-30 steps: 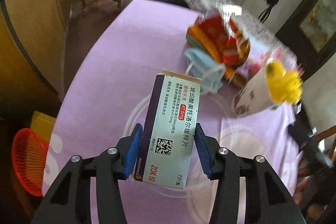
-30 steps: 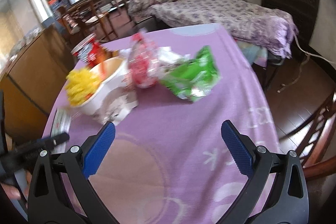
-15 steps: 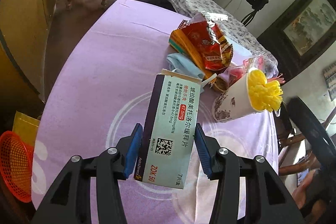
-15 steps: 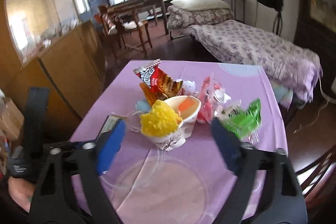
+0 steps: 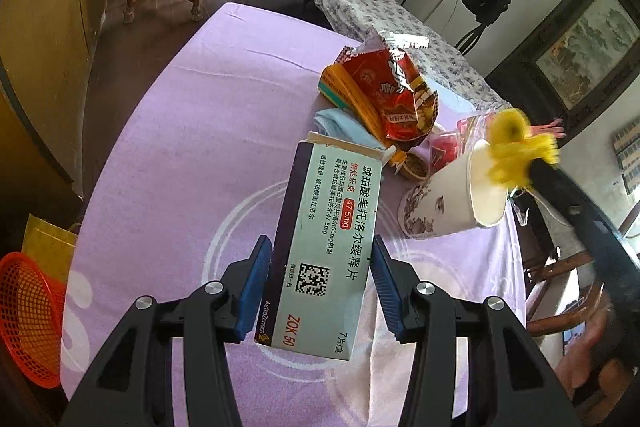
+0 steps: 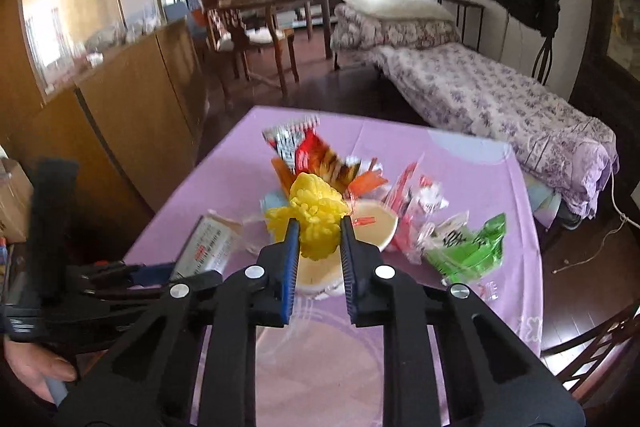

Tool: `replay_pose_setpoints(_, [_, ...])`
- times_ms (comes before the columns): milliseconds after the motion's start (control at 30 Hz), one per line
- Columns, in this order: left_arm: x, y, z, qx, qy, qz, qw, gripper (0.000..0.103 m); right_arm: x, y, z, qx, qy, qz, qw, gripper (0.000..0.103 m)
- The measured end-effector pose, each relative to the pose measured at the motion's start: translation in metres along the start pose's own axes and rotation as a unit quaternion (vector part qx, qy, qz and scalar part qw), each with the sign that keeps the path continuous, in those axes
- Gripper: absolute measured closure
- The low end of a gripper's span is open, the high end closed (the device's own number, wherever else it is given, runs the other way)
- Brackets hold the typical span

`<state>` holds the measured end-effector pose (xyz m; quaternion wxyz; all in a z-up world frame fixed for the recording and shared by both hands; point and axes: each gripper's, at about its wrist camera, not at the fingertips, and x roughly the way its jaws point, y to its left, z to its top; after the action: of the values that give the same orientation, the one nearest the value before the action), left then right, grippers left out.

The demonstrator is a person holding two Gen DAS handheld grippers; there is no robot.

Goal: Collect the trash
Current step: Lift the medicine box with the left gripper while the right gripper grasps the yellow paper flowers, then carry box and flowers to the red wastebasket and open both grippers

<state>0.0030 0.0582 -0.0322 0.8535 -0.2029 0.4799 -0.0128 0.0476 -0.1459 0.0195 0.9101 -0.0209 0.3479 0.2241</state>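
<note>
My left gripper (image 5: 320,247) is shut on a grey-green and purple medicine box (image 5: 332,239), held upright above the purple tablecloth (image 5: 180,147). In the right wrist view that box (image 6: 208,247) shows at the left. My right gripper (image 6: 319,223) is closing its jaws on a crumpled yellow wad (image 6: 316,199) that sticks out of a patterned white paper cup (image 5: 448,199). The blue pads touch the wad on both sides. Behind it lie a red snack bag (image 5: 396,95), a blue face mask (image 5: 344,125), a red clear wrapper (image 6: 416,195) and a green wrapper (image 6: 468,247).
An orange mesh basket (image 5: 28,315) stands on the floor at the table's left, beside a yellow bag (image 5: 48,247). A wooden cabinet (image 6: 132,99) runs along the left. A bed (image 6: 500,95) lies behind the table, and a chair (image 6: 592,343) stands at the right.
The right gripper's jaws went from wide open to narrow around the yellow wad, and its view rose and swung onto the pile. The left gripper kept the box still.
</note>
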Motion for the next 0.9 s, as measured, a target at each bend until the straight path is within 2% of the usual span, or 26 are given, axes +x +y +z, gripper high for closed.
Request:
replay_pose_setpoints(167, [-0.005,0.002,-0.001,-0.005,-0.011,-0.005,0.9999,0.053,-0.026,-0.005,-0.006,0.023,-0.013,0.01,1.0,0.082])
replay_pose_setpoints(367, [-0.017,0.003,-0.007,-0.013,-0.022,-0.002,0.9997,0.053,-0.037,0.002,-0.038,0.019,0.021,0.013,1.0,0.082])
replay_pose_setpoints(567, [-0.058,0.013,-0.016,-0.014,-0.056,0.001,0.9983,0.053,-0.037,0.016,-0.053,0.017,0.041,0.031,0.999,0.082])
replay_pose_setpoints(733, [-0.103,0.045,-0.029,-0.03,-0.084,0.02,0.9958,0.053,-0.036,0.056,-0.049,-0.016,0.045,0.076,0.996,0.082])
replay_pose_setpoints(900, [-0.141,0.1,-0.045,-0.071,-0.103,0.059,0.9904,0.053,-0.027,0.115,-0.041,-0.061,0.061,0.135,0.987,0.082])
